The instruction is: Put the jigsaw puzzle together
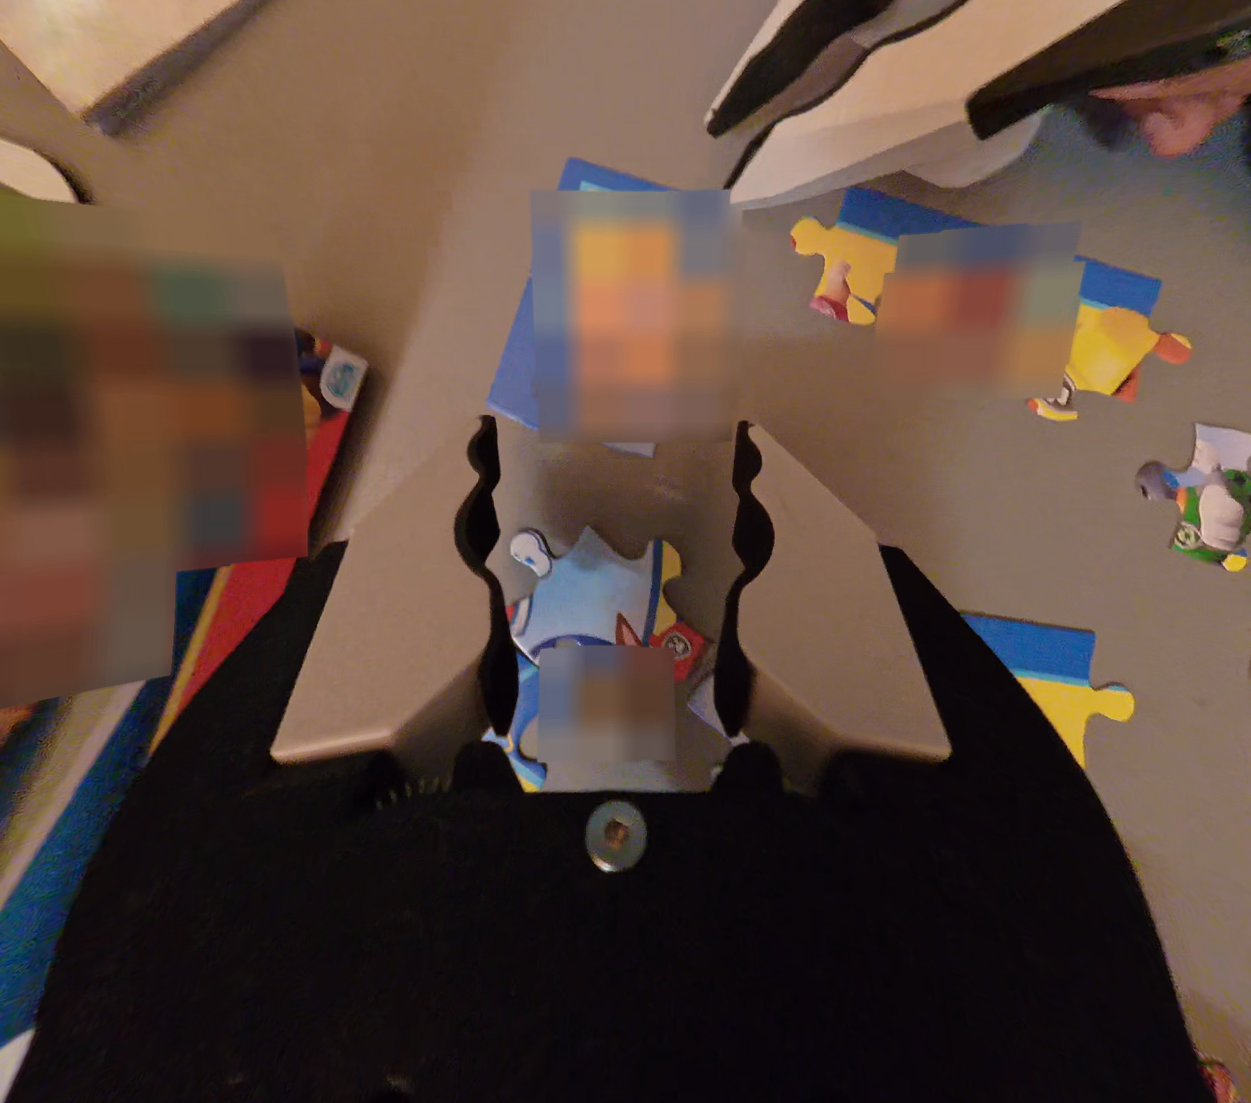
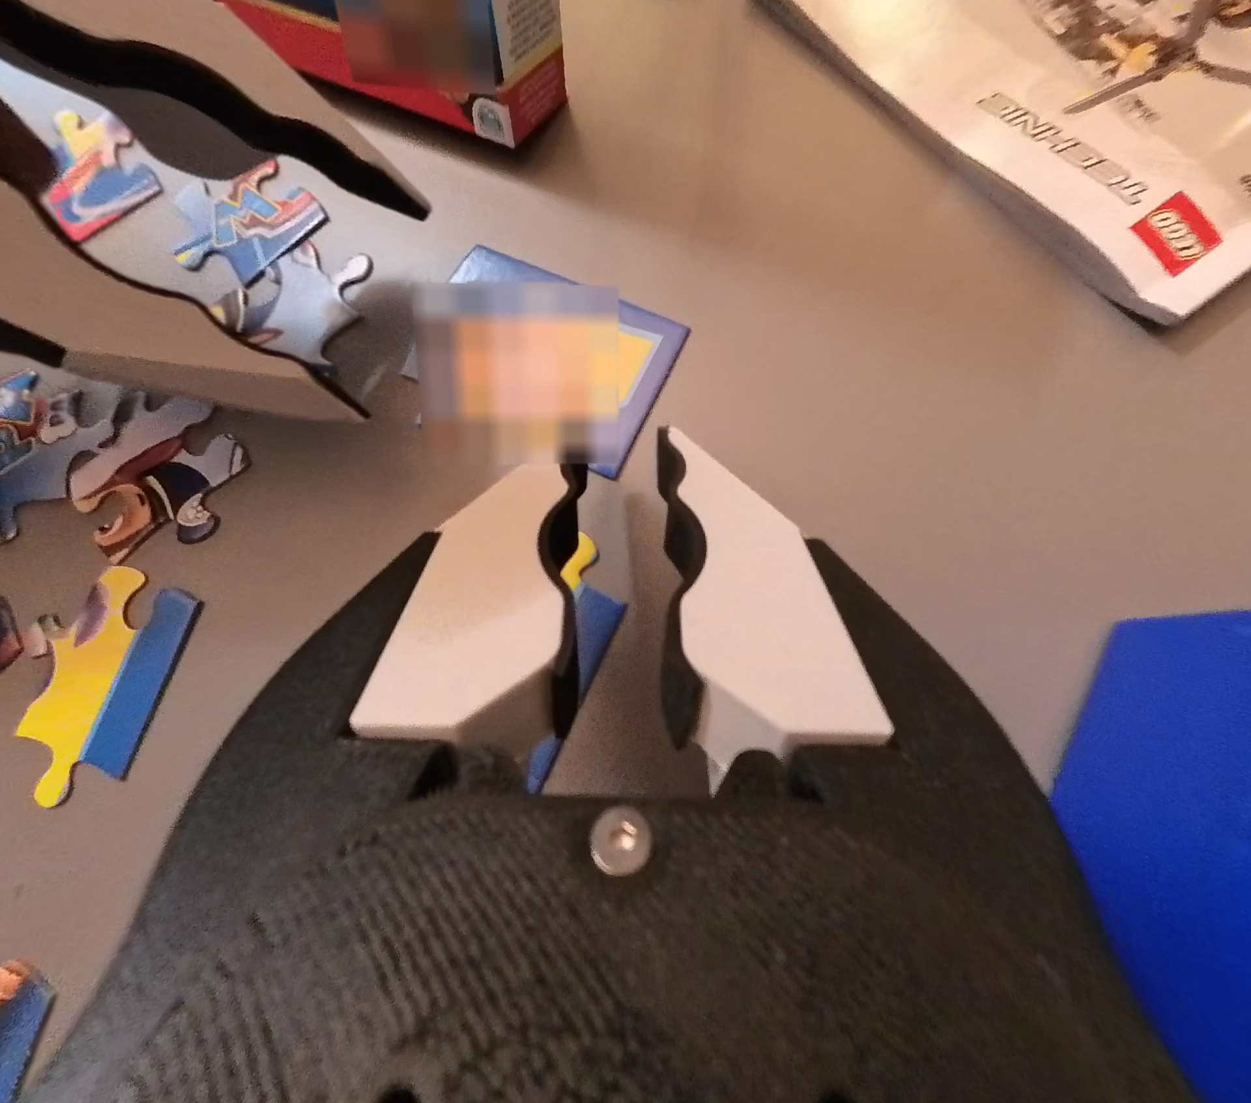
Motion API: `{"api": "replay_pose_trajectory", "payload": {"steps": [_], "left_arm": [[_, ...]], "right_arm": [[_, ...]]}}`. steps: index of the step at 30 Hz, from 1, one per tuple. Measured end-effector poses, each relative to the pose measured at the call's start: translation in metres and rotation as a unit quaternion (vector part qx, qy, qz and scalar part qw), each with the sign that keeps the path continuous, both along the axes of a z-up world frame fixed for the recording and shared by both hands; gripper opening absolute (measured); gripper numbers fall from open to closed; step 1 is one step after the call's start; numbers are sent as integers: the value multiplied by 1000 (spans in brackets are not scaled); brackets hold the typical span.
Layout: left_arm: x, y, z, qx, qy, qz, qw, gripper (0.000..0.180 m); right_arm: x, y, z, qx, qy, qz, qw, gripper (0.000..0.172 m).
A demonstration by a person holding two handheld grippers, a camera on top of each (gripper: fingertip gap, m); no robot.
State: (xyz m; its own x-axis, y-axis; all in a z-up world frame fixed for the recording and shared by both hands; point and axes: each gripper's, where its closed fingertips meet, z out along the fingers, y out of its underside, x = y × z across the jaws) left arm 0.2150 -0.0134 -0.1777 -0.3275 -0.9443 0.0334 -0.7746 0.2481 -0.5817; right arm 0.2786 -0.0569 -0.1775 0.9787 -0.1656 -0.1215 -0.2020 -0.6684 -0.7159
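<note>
My left gripper (image 1: 615, 424) is open, just above the grey table (image 1: 420, 123). A light blue jigsaw piece (image 1: 596, 603) lies flat on the table between its fingers, and neither pad touches it. A blue-bordered corner piece (image 1: 514, 366) lies just beyond the fingertips. The right wrist view shows the left gripper (image 2: 396, 312) open over loose pieces (image 2: 250, 231). My right gripper (image 2: 619, 451) is open and holds nothing. A yellow and blue piece (image 2: 589, 597) lies on the table under its left finger. The same corner piece (image 2: 650, 353) lies just ahead of it. The left wrist view shows the right gripper (image 1: 880, 21) at the upper right.
Several loose jigsaw pieces lie at the left (image 2: 101, 671) and at the right (image 1: 1212, 515). A red and blue puzzle box (image 2: 528, 109) stands at the back. A white instruction booklet (image 2: 1015, 89) lies at the back right. A blue sheet (image 2: 1164, 800) lies at the near right.
</note>
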Motion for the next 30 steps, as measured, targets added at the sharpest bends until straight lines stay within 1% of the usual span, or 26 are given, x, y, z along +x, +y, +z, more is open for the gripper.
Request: {"api": "replay_pose_trajectory", "payload": {"steps": [1,7,13,15,17,19,20,24,27,28,29,30], "left_arm": [[-4,-2,-2,1,5,-3,1000,67],[-16,-18,-19,13,30,-31,999,65],[-14,-26,-20,11,27,-36,999,57],[-14,-27,-20,11,27,-36,999,56],[-14,-29,-19,4,27,-38,999,53],[-14,-32,-19,-5,26,-39,999,52],[-13,-32,-19,-4,26,-40,999,50],[-13,-36,-19,7,30,-53,998,46],[-12,-41,-15,4,32,-70,997,44],[-7,-38,-12,11,19,-63,998,46],[0,-33,-8,21,4,-50,999,53],[8,-26,-5,35,-12,-33,999,65]], "right_arm": [[-2,1,-3,-2,4,6,1000,20],[-16,6,-9,5,44,40,998,36],[-17,4,-11,-2,60,38,997,37],[-19,3,-9,1,83,36,996,39],[-25,2,-6,8,118,42,992,34],[-33,3,-1,16,155,51,987,35],[-35,2,1,18,159,52,986,36],[-20,-2,7,12,90,32,995,36],[-15,-3,14,22,79,23,996,35],[-16,-3,17,29,82,22,996,35],[-16,-3,19,34,84,23,996,35],[-15,-2,21,37,83,22,996,36]]}}
